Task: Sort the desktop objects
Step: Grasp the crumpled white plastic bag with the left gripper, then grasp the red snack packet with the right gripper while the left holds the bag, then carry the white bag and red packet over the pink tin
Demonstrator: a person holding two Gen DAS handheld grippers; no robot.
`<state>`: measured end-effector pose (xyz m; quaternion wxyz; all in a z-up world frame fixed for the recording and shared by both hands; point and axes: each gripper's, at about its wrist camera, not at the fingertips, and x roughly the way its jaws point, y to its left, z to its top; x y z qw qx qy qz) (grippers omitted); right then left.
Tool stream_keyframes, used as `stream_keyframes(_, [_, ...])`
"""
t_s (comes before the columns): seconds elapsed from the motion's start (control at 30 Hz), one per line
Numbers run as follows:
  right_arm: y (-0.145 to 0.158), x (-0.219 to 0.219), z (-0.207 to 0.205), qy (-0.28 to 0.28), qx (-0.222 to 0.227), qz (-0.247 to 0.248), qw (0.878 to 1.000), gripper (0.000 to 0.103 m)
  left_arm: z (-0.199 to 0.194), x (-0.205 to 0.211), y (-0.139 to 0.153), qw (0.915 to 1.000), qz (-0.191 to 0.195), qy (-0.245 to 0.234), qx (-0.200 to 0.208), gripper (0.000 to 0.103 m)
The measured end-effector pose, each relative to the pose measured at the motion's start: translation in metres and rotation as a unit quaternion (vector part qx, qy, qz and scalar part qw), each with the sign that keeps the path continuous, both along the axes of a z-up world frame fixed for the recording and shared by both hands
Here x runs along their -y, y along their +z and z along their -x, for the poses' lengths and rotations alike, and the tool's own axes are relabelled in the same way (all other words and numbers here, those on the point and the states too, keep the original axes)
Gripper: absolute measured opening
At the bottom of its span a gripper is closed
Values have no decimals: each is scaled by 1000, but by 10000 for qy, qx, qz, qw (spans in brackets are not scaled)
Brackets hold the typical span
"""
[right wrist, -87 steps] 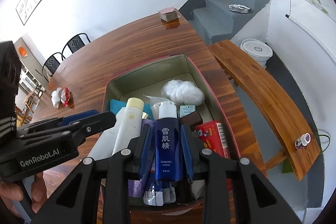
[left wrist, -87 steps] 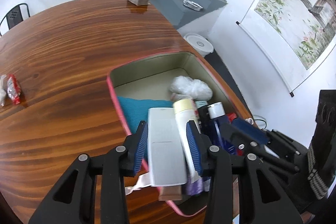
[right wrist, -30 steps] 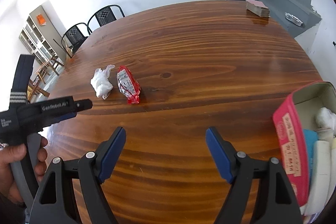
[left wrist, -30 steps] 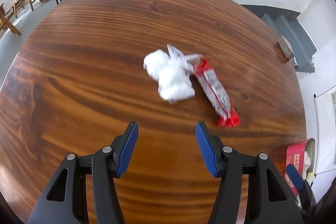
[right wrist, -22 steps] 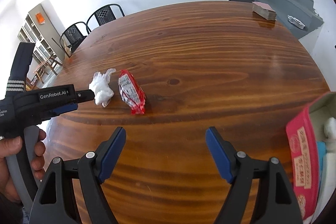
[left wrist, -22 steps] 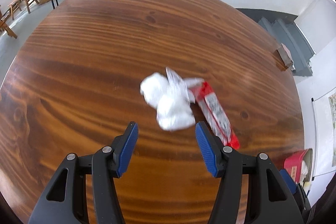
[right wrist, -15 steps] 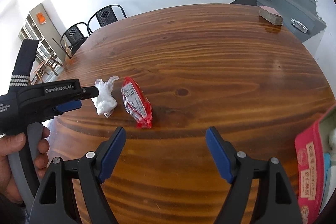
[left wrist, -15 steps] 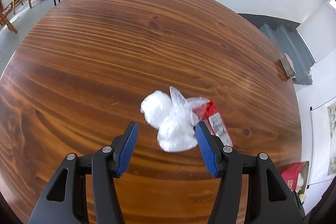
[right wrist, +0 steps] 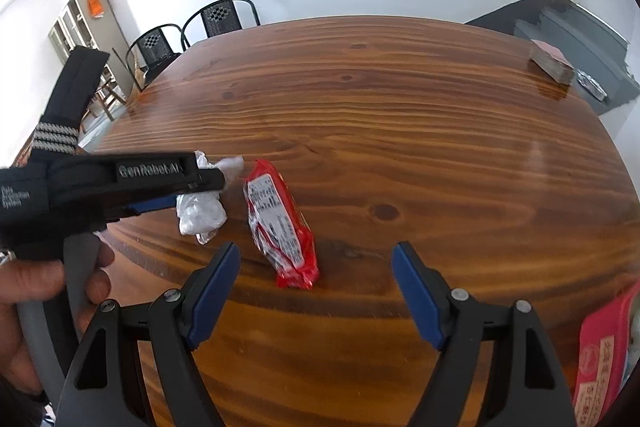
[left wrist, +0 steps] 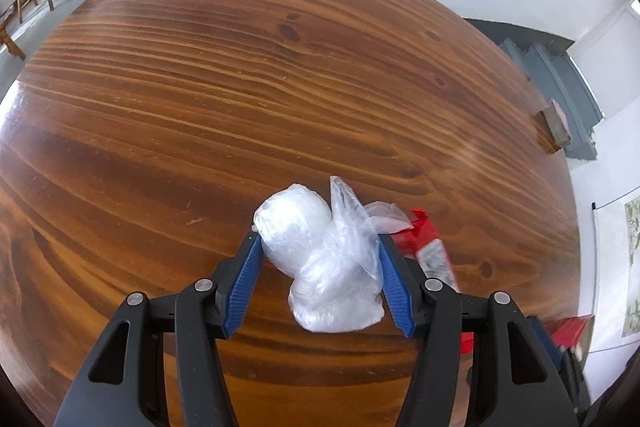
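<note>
A white crumpled plastic bag (left wrist: pixel 320 267) lies on the wooden table (left wrist: pixel 240 87). My left gripper (left wrist: pixel 318 241) is open, one blue pad on each side of the bag, close to it but not squeezing. A red snack packet (left wrist: pixel 428 251) lies just right of the bag, touching it. In the right wrist view the red packet (right wrist: pixel 280 223) lies lengthwise ahead of my right gripper (right wrist: pixel 316 249), which hangs open above the table with only the packet's near end in its gap. That view also shows the left gripper (right wrist: pixel 202 193) over the bag (right wrist: pixel 200 215).
A red box (right wrist: pixel 600 347) holding several items stands at the table's right edge. A small stack of cards (right wrist: pixel 552 63) rests at the far right edge. Black chairs (right wrist: pixel 224 15) stand beyond the far side. A person's hand (right wrist: pixel 36 287) grips the left tool.
The left gripper moved forward and down until the bag sat between its pads. The right gripper moved left, closer to the red packet. Both stayed open.
</note>
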<state>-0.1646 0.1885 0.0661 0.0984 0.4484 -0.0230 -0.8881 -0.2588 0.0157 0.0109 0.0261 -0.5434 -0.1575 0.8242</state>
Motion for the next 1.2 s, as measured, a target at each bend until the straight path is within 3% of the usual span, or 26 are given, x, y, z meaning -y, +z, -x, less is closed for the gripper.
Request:
stream_keyframes(0.17, [-4, 11, 15, 145, 21, -41, 9999, 82, -1, -3, -1, 9989, 213, -306, -293, 60])
stream_keyframes(0.23, [-5, 16, 20, 231, 22, -59, 9997, 82, -2, -5, -1, 9982, 290, -398, -343, 47])
stream_keyframes(0.37, [-13, 28, 31, 399, 85, -100, 9991, 81, -5, -3, 3, 9962, 497, -547, -459, 44])
stream_keyframes(0.53, [-25, 38, 41, 518, 250, -237, 9981, 61, -13, 4, 9, 9943, 717, -543, -576, 43])
stream_keyframes(0.8, [-36, 42, 46, 619, 351, -322, 9969, 37, -33, 18, 15, 9956, 699, -366, -501, 43])
stream_keyframes(1.2, [-6, 11, 9, 393, 313, 260, 9984, 33, -71, -4, 35, 9945, 770, -484, -510, 43])
